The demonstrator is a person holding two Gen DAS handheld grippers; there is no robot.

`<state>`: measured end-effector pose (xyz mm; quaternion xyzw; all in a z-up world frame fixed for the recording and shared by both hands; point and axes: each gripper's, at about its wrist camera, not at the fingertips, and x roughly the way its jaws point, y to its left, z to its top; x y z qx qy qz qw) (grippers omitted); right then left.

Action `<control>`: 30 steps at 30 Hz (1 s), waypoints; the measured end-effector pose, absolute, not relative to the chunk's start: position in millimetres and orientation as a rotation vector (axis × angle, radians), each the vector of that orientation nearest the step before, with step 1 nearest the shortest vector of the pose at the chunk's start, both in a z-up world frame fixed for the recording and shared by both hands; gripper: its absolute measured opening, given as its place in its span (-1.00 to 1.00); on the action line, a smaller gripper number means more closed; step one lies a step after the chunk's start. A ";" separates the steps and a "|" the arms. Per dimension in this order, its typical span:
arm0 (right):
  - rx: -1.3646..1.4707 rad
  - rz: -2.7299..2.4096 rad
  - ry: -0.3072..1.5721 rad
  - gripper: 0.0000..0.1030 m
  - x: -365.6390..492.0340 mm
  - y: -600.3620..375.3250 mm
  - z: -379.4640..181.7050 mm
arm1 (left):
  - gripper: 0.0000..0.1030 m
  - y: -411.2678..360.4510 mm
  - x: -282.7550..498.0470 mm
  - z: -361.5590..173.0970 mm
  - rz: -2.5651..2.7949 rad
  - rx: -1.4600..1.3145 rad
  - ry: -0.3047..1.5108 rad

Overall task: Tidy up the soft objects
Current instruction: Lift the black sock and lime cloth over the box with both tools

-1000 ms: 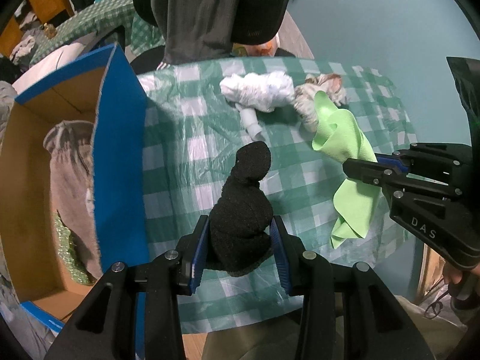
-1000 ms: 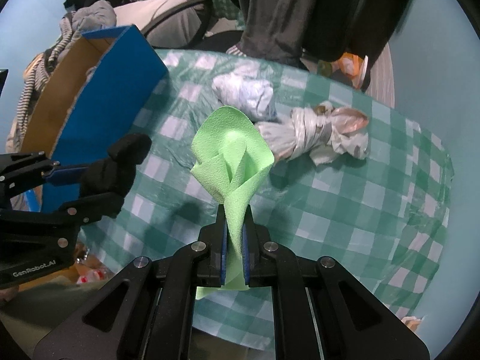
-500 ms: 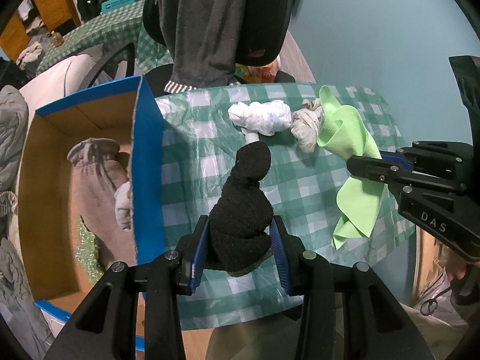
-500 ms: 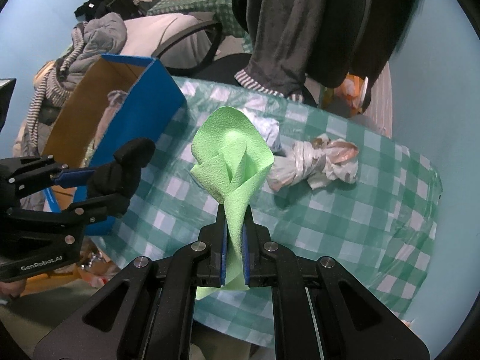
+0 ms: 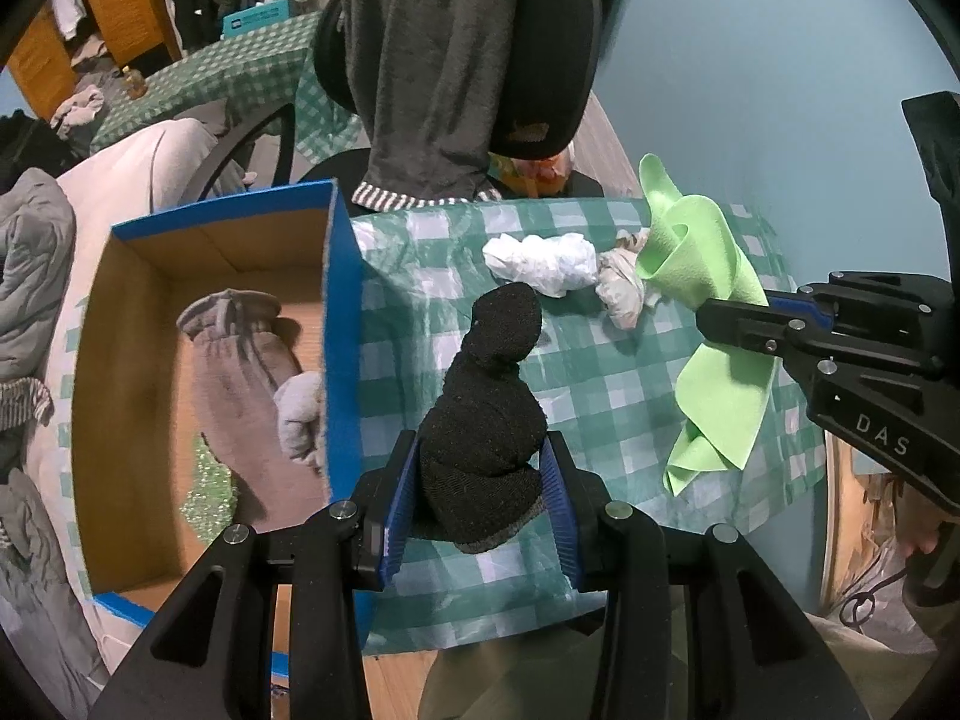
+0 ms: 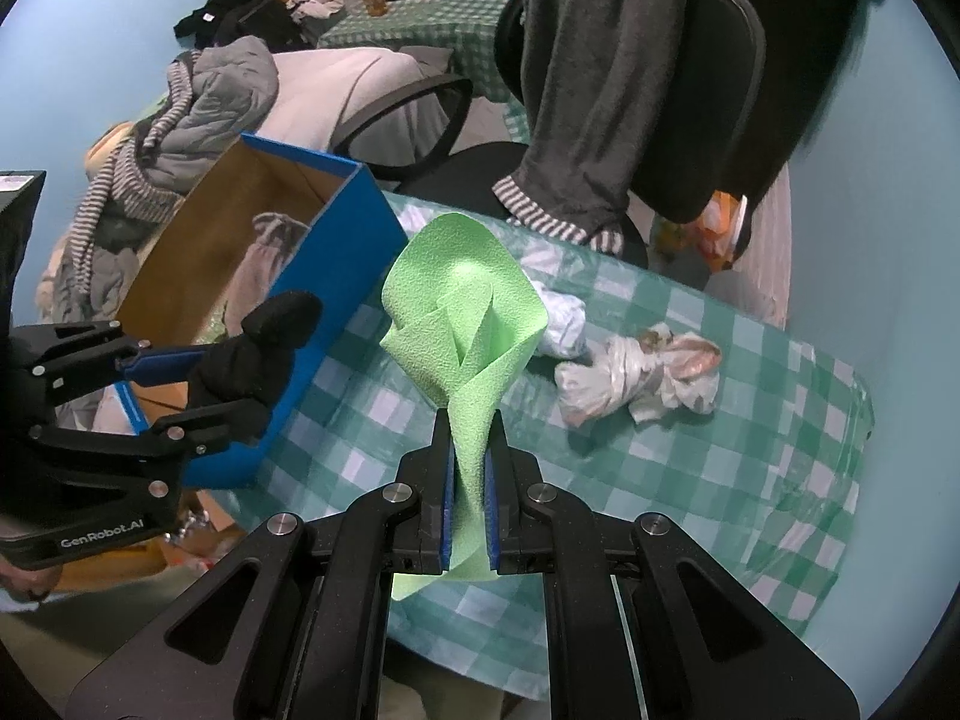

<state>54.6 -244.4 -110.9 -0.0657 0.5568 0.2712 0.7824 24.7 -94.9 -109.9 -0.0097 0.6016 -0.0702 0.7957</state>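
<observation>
My left gripper (image 5: 482,480) is shut on a black sock (image 5: 487,414) and holds it above the green checked tablecloth (image 5: 600,396), just right of the blue cardboard box (image 5: 342,324). The sock also shows in the right wrist view (image 6: 252,354). My right gripper (image 6: 468,480) is shut on a light green cloth (image 6: 462,324), held in the air over the table; the cloth shows in the left wrist view (image 5: 702,276) too. A white bundle (image 5: 540,264) and a grey-white bundle (image 6: 636,372) lie on the table. The box holds a grey garment (image 5: 240,360).
An office chair draped with a dark grey garment (image 5: 432,72) stands behind the table. A pile of grey clothes (image 6: 198,96) lies on a seat left of the box (image 6: 336,252). A second checked table (image 6: 420,30) stands further back. The table edge is close below both grippers.
Both grippers have risen and pulled back from the table with their loads. More of the box's inside and the chair now shows.
</observation>
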 end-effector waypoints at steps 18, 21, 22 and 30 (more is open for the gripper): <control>-0.175 0.659 1.140 -0.84 62.6 -206.4 -78.5 | -0.21 -50.9 18.2 -85.8 -0.069 -0.069 1.249; -0.183 0.678 1.128 -0.84 63.8 -195.6 -73.6 | -0.21 -44.0 17.1 -82.0 -0.058 -0.077 1.241; -0.185 0.684 1.126 -0.84 64.2 -193.0 -72.1 | -0.21 -41.2 16.9 -81.1 -0.053 -0.079 1.238; -0.209 0.741 1.107 -0.84 64.5 -162.1 -64.9 | -0.21 -17.7 10.7 -73.7 -0.004 -0.107 1.222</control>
